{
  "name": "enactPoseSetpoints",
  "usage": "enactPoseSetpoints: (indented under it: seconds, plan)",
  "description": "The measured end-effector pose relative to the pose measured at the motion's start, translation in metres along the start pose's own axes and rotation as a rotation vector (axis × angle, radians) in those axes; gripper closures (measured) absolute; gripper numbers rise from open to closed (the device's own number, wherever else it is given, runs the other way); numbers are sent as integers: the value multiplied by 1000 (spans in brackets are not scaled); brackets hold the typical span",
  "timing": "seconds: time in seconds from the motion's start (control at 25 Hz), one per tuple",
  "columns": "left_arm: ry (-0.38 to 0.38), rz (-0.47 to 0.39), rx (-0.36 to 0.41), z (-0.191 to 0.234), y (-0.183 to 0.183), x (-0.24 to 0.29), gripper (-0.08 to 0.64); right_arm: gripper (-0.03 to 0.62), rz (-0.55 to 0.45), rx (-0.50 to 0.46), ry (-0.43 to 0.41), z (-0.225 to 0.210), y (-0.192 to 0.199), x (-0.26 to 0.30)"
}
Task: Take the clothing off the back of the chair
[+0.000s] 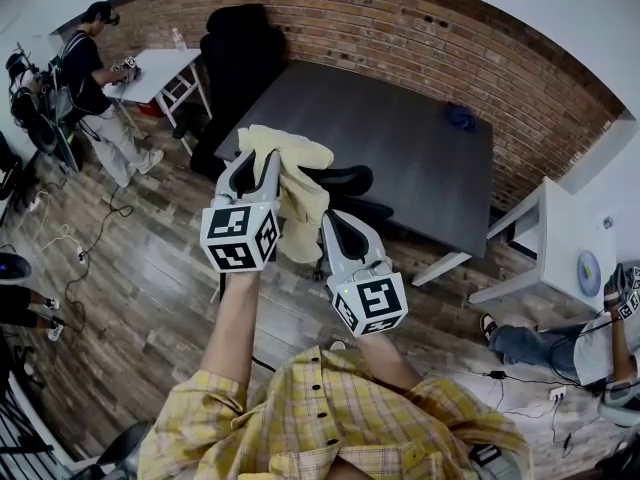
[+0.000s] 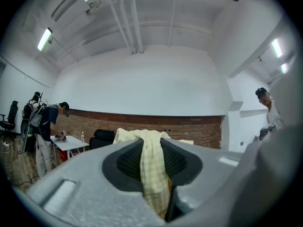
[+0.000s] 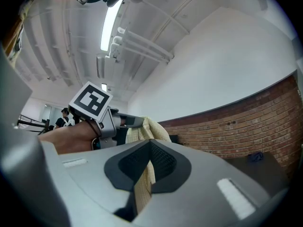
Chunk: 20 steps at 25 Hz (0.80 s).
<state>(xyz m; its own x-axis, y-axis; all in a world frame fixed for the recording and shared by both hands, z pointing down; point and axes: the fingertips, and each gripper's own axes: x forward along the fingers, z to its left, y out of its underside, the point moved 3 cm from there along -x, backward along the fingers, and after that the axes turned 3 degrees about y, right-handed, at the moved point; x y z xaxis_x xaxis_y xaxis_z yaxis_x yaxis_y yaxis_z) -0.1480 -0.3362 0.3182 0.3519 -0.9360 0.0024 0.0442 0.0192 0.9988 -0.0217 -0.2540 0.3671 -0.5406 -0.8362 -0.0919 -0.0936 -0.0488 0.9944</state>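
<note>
Pale yellow checked clothing (image 1: 292, 173) hangs bunched between the two grippers, over the black chair (image 1: 350, 180) at the near edge of the dark desk (image 1: 400, 138); whether it touches the chair cannot be told. Left gripper (image 1: 257, 165) is clamped on the upper fold, jaws nearly together, with cloth spilling over its tips. Right gripper (image 1: 337, 226), lower and to the right, pinches a strip of the same cloth, jaws narrow.

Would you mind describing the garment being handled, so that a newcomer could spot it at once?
Find the large dark table by the brick wall; before it are the left gripper and the right gripper. Pinched in both hangs the garment, whose pale yellow check stands out against the black chair behind.
</note>
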Motion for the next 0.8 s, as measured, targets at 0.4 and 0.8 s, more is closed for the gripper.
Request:
enactPoseSetpoints:
  seconds: [0.4,0.8]
  plan:
    - [-17,-42,3,-2,-26,-32,462,591,5,7,1,8,-1,-5]
    - [-23,-38,-27,-5,-5,-67,462,591,7,5,-4,23,1,-12]
